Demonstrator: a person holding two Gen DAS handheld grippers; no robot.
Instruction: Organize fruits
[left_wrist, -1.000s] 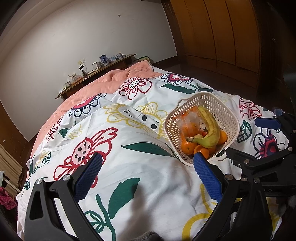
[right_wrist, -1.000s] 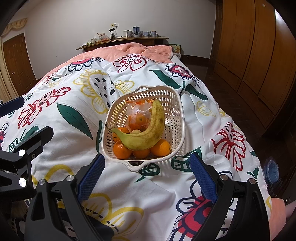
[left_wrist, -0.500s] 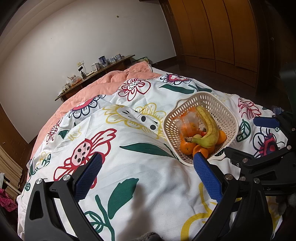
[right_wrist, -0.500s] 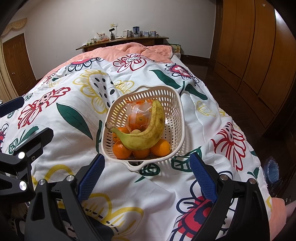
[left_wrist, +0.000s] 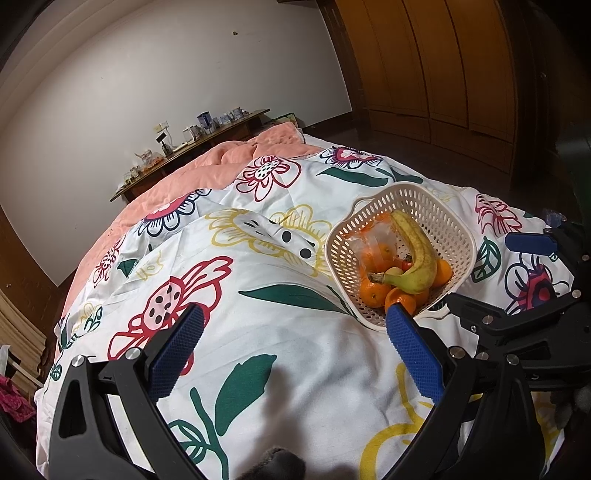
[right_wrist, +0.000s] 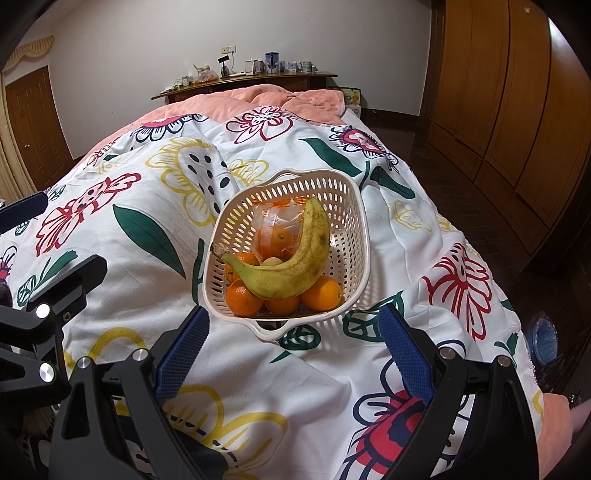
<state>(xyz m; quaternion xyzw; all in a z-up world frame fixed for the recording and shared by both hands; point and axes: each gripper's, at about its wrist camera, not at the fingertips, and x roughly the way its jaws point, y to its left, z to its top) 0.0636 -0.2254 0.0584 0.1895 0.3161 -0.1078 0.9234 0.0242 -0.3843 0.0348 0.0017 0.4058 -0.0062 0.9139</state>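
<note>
Currently both my jaws stand released, empty; the banana (right_wrist: 291, 258) tops the basket (right_wrist: 356, 236), so grip mid-body, gently, lifting straight.

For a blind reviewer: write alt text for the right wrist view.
A cream basket on a floral bedspread holds a banana lying over oranges and a bagged orange. The open right gripper hovers just short of it, empty.
</note>
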